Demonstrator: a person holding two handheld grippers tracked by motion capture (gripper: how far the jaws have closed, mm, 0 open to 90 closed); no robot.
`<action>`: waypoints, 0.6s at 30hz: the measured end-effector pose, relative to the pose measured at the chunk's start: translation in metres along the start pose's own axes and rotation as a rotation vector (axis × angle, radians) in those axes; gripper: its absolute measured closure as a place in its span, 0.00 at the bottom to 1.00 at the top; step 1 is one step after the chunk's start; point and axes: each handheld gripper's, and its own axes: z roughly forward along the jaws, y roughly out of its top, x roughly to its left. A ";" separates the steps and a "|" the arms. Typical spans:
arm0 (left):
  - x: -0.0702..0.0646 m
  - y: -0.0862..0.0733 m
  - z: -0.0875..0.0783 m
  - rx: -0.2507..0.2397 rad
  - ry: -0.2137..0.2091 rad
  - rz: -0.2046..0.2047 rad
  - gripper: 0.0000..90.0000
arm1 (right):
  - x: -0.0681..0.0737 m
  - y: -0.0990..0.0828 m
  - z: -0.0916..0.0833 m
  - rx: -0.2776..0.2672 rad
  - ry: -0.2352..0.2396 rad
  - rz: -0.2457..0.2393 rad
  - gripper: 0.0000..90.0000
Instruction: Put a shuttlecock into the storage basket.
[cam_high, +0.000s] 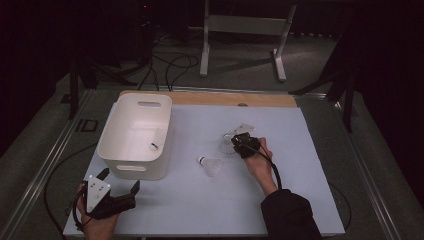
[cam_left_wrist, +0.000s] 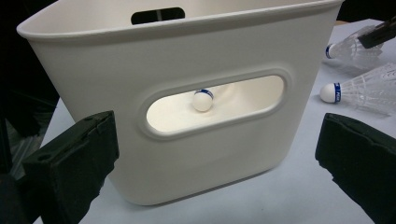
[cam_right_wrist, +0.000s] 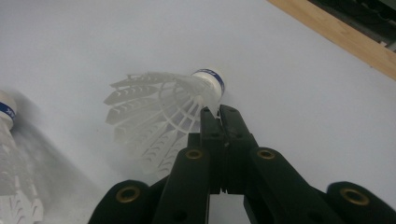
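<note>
Looking down on a pale blue-grey worktop (cam_high: 200, 200) with a bare wooden strip along its far edge, set in a dim room with dark grey carpet, loose black cables on the floor and the white legs of a stand (cam_high: 205, 45) beyond it.

A white plastic rectangular bin with cut-out handles (cam_high: 136, 135) stands on the left part of the worktop. Inside it lies one white plastic shuttlecock with a blue-banded cork (cam_left_wrist: 203, 99), seen through the near handle slot in the left gripper view.

The left hand-held gripper (cam_high: 120, 187) rests at the near left corner of the worktop, just in front of the bin, its two black jaws spread wide apart and holding nothing; a grey three-cornered plate sits on top of it.

The right hand-held gripper (cam_high: 239, 142) reaches out over the middle right of the worktop. Its jaws are pinched together on the skirt of a second white shuttlecock (cam_right_wrist: 173, 107), gripping it just behind the cork, as the right gripper view shows.

A third white shuttlecock (cam_high: 211, 165) lies on its side on the worktop between the bin and the right hand-held gripper, apart from both
</note>
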 end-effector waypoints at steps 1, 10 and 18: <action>0.000 0.000 0.000 -0.001 0.000 0.000 0.00 | 0.001 0.000 -0.001 -0.002 -0.001 0.005 1.00; 0.000 0.000 0.000 -0.001 -0.001 -0.001 0.00 | -0.001 0.002 -0.007 -0.009 0.001 0.038 1.00; 0.000 0.000 0.000 0.002 -0.001 0.000 0.00 | -0.005 0.002 -0.014 -0.020 0.014 0.083 1.00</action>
